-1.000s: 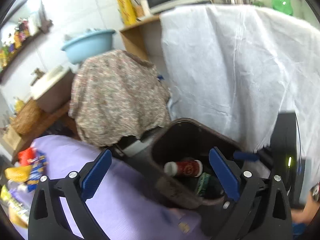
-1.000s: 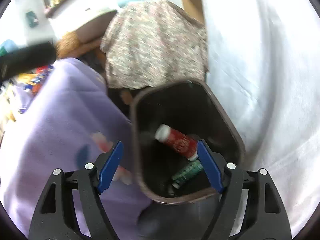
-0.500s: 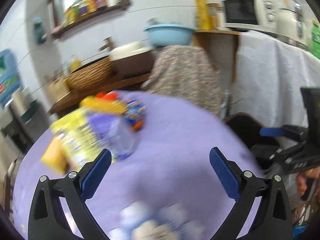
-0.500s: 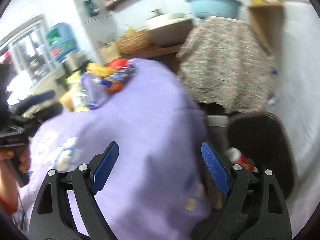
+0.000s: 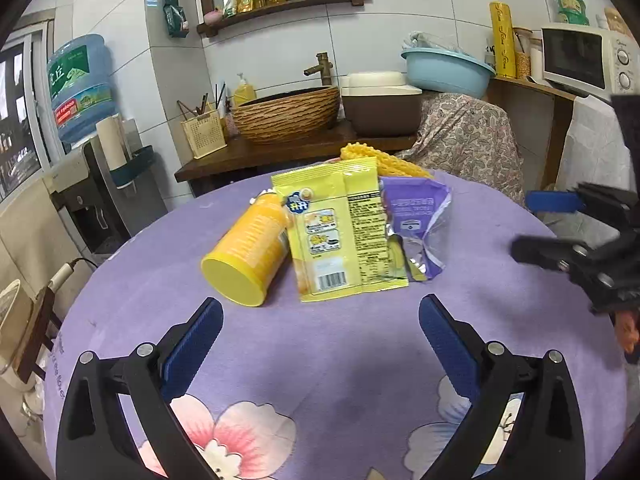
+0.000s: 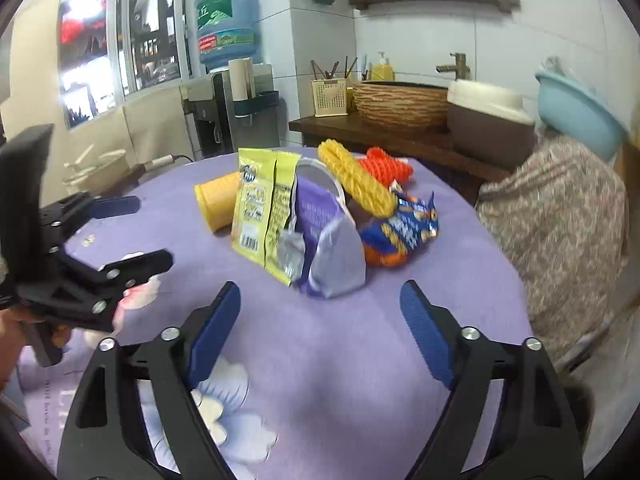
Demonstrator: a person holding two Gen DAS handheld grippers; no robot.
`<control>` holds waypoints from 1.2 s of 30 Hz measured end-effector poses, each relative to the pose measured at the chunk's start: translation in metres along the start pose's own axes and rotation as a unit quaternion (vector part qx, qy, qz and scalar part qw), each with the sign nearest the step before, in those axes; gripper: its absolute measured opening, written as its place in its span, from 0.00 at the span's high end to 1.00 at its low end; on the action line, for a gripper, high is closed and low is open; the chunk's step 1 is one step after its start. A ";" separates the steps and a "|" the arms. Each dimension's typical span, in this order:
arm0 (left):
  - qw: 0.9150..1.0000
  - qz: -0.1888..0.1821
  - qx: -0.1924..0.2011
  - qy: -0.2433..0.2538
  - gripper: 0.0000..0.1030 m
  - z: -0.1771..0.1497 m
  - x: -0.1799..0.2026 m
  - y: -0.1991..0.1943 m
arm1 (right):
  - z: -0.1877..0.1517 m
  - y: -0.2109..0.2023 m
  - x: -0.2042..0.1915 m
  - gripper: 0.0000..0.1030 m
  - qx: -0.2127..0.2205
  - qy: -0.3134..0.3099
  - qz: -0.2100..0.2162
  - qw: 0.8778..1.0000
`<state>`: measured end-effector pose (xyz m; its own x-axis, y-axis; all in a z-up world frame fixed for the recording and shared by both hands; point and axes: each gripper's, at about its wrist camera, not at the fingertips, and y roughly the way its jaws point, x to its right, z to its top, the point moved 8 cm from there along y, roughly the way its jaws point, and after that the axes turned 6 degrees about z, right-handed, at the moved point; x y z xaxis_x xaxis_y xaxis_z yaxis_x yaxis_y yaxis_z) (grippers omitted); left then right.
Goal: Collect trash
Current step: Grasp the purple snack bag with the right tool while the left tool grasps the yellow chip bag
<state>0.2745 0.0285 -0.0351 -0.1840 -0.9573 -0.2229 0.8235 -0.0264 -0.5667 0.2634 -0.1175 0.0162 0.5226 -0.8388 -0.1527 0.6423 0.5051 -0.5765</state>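
Both grippers empty above the table, trash pile ahead.
Left gripper (image 5: 320, 344) jaws spread wide; right gripper (image 6: 320, 320) jaws closing, nothing between. Beyond them on the purple tablecloth (image 5: 340, 380): yellow canister (image 5: 248, 258) on its side, touching yellow packet (image 5: 340, 236), purple wrapper (image 5: 416, 224) alongside.

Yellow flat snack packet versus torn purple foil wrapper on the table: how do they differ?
The yellow flat snack packet lies flat and looks sealed, its barcode showing; the torn purple foil wrapper is ripped open and crumpled, its silver lining exposed. The packet is larger; the wrapper is smaller. Both lie on the purple floral tablecloth, edges overlapping, neither gripped.
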 end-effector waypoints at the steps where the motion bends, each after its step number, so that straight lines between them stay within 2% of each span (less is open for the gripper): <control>1: 1.000 -0.001 0.003 0.002 0.05 0.001 -0.002 0.000 | 0.005 0.009 -0.001 0.27 -0.004 -0.006 0.000 1.000; 5: 1.000 -0.008 0.012 0.002 0.06 0.007 -0.012 0.004 | 0.017 0.037 -0.001 0.38 -0.021 -0.028 -0.011 0.999; 8: 1.000 -0.018 -0.002 -0.013 0.05 0.008 -0.019 0.015 | 0.023 0.053 0.002 0.39 -0.021 -0.041 -0.029 0.998; 11: 0.999 -0.026 -0.012 -0.027 0.05 0.006 -0.025 0.025 | 0.026 0.065 0.009 0.41 -0.020 -0.022 -0.032 0.999; 12: 0.999 -0.026 -0.013 -0.029 0.05 0.006 -0.027 0.027 | 0.026 0.069 0.015 0.44 -0.022 -0.004 -0.028 0.999; 14: 0.999 -0.028 -0.016 -0.032 0.06 0.006 -0.029 0.032 | 0.027 0.077 0.024 0.68 -0.027 0.029 -0.015 0.999; 18: 0.999 -0.035 -0.016 -0.037 0.06 0.012 -0.033 0.040 | 0.025 0.079 0.030 0.71 -0.020 0.056 -0.002 0.998; 22: 0.999 -0.034 -0.004 -0.020 0.06 0.025 -0.037 0.049 | 0.016 0.069 0.023 0.84 -0.014 0.057 0.012 0.998; 25: 0.999 -0.044 0.002 -0.012 0.06 0.034 -0.038 0.061 | 0.011 0.057 0.022 0.84 -0.008 0.060 0.011 0.998; 31: 0.993 -0.108 0.042 0.012 0.06 0.042 -0.022 0.057 | 0.000 0.040 0.022 0.84 -0.008 0.056 0.008 0.998; 33: 0.990 -0.130 0.045 0.018 0.08 0.041 -0.013 0.054 | -0.003 0.038 0.025 0.84 -0.008 0.061 0.006 0.998; 35: 0.988 -0.148 0.043 0.023 0.19 0.042 -0.005 0.053 | -0.006 0.037 0.028 0.84 -0.008 0.067 0.006 0.998; 36: 0.986 -0.159 0.044 0.027 0.20 0.041 -0.001 0.050 | -0.007 0.037 0.029 0.84 -0.008 0.068 0.006 0.998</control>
<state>0.3380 0.0165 -0.0307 -0.4665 -0.8800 -0.0894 0.7632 -0.3493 -0.5436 0.2983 -0.1245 -0.0146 0.4483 -0.8530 -0.2673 0.6271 0.5132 -0.5860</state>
